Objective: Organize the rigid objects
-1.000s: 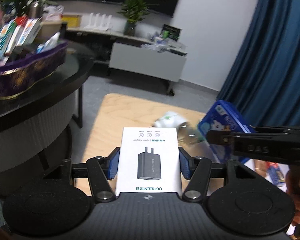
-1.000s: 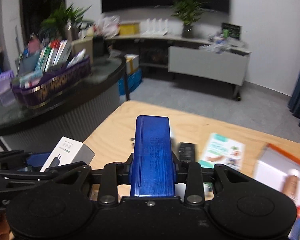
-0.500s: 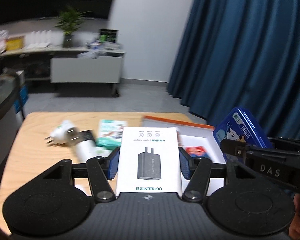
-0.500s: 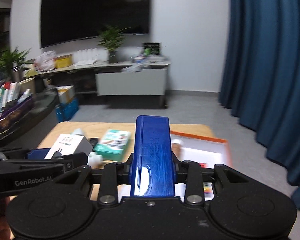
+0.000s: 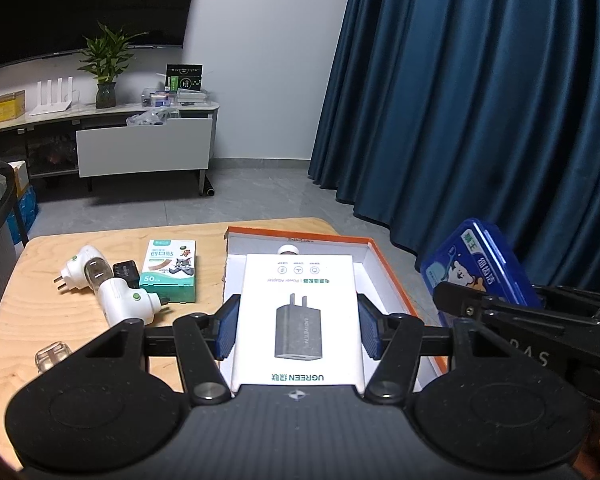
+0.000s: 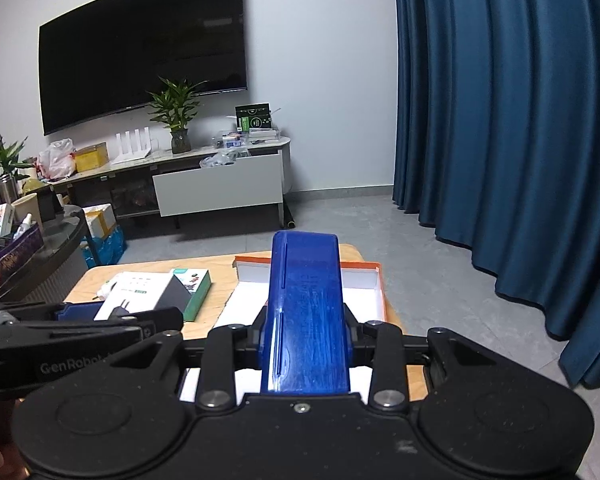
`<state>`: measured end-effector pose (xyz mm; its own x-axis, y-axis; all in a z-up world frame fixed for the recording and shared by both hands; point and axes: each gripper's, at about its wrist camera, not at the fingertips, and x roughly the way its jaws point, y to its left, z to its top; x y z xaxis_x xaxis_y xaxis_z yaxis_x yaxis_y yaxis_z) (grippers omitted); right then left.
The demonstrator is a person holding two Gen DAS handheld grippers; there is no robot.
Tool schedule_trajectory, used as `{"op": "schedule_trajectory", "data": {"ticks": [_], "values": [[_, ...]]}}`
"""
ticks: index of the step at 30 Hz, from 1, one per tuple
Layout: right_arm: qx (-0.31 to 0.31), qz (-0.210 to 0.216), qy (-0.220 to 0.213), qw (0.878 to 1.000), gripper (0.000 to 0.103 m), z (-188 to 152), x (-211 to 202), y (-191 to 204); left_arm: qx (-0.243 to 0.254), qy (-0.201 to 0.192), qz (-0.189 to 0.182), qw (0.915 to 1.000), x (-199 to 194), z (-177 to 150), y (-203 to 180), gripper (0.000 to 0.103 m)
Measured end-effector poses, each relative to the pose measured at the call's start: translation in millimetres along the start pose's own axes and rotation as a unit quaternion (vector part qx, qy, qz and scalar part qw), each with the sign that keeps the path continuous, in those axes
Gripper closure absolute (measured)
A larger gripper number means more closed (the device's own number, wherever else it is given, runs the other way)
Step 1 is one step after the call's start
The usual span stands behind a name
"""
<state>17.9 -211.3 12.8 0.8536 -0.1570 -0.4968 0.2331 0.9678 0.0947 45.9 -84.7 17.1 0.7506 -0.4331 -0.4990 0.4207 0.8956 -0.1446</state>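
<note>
My left gripper (image 5: 298,330) is shut on a white power adapter box (image 5: 298,308) and holds it above the open orange-rimmed box (image 5: 384,264) on the wooden table (image 5: 40,320). My right gripper (image 6: 306,338) is shut on a blue plastic case (image 6: 306,300), held on edge above the same orange-rimmed box (image 6: 364,280). The blue case also shows at the right of the left wrist view (image 5: 476,264). The adapter box shows at the left of the right wrist view (image 6: 144,292).
On the table's left lie two white plug-in devices (image 5: 112,292), a green bandage box (image 5: 170,270), a small black item (image 5: 126,274) and a clear cap (image 5: 54,356). Blue curtains (image 5: 480,100) hang to the right. A TV cabinet (image 6: 220,184) stands behind.
Both grippers have swung to the right with their loads, from facing the dark round table to facing the orange-rimmed box. Both stay shut on their objects.
</note>
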Motion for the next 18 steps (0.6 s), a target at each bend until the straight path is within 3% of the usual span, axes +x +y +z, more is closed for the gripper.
{"op": "schedule_trajectory", "data": {"ticks": [18], "values": [[-0.004,0.012,-0.015,1.0,0.063,1,-22,-7,-0.005,-0.024,-0.002,0.9997,-15,-4,-10,0.044]]}}
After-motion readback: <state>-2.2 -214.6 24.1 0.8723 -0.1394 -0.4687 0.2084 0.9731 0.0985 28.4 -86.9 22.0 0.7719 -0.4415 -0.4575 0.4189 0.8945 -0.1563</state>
